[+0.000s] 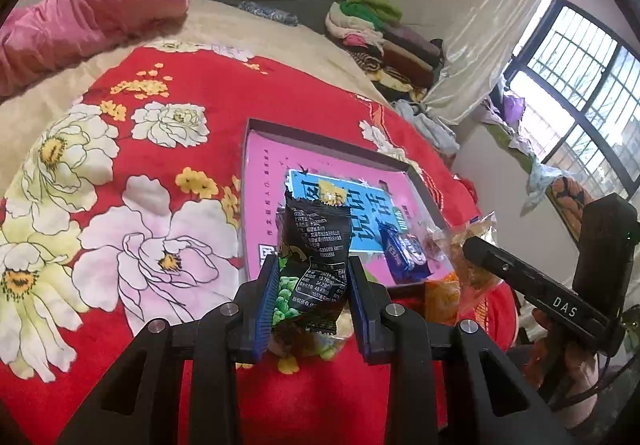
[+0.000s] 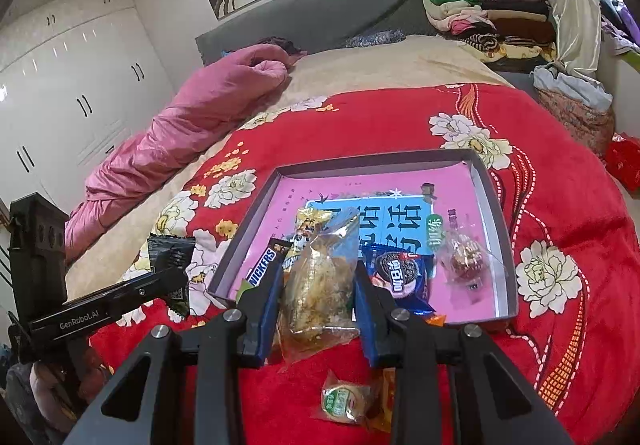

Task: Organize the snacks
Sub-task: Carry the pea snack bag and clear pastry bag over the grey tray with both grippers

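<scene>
Black snack packet (image 1: 316,249) is clamped mid-body by the left gripper (image 1: 314,299), held just short of the near edge of the box lid (image 2: 494,201). Clear pastry packet (image 2: 320,285) is clamped by the right gripper (image 2: 318,309) over the same edge. Both are judged light, crinkly and slippery; the pastry is likely crushable. Grip at the sealed film ends is advised, with light pressure.

You're working on a bed (image 2: 420,61) with a red floral blanket (image 2: 560,205) over it. On the blanket: shallow box tray (image 2: 494,185); near its front edge, a round green-label snack (image 2: 344,399). Pink quilt (image 2: 192,125) lies left of the tray.
</scene>
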The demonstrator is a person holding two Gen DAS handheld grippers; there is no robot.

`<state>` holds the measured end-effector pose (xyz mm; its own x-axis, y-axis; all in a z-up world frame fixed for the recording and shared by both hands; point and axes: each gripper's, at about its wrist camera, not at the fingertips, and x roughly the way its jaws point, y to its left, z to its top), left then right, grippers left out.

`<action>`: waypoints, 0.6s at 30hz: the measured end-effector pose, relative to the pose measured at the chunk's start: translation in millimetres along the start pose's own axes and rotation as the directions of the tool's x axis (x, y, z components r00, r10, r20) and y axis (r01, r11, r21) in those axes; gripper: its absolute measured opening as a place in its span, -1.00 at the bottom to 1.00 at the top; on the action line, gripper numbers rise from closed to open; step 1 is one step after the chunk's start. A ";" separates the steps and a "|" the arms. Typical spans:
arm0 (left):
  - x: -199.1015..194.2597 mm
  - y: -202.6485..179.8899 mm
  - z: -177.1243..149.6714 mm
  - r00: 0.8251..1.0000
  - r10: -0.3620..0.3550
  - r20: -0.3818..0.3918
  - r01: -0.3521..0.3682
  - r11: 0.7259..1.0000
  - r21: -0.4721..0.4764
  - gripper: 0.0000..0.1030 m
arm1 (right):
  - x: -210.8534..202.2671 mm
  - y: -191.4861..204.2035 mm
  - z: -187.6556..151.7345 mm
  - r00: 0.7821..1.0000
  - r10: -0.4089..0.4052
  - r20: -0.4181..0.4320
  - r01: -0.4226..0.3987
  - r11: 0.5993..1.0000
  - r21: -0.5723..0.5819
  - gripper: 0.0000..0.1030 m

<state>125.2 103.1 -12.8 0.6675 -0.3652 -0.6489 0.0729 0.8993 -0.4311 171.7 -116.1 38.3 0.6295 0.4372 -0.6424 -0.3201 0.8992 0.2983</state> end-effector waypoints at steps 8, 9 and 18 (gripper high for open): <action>4.6 3.3 11.1 1.000 0.020 0.007 -0.020 1.000 -0.007 -0.34 | 4.2 -3.0 9.5 1.000 -0.003 0.028 0.002 1.000 0.024 -0.33; 5.9 4.0 12.6 1.000 0.021 0.008 -0.021 1.000 -0.009 -0.34 | 5.1 -3.5 10.7 1.000 -0.003 0.030 0.002 1.000 0.026 -0.33; 17.5 5.8 21.5 0.999 0.045 0.019 -0.045 0.999 0.002 -0.34 | 13.0 -4.2 20.2 0.999 0.001 0.054 -0.003 0.999 0.034 -0.33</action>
<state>153.3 107.1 -13.2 0.6844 -0.3192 -0.6555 0.0437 0.9154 -0.4002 195.6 -113.9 43.0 0.6665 0.4385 -0.6029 -0.2976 0.8980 0.3242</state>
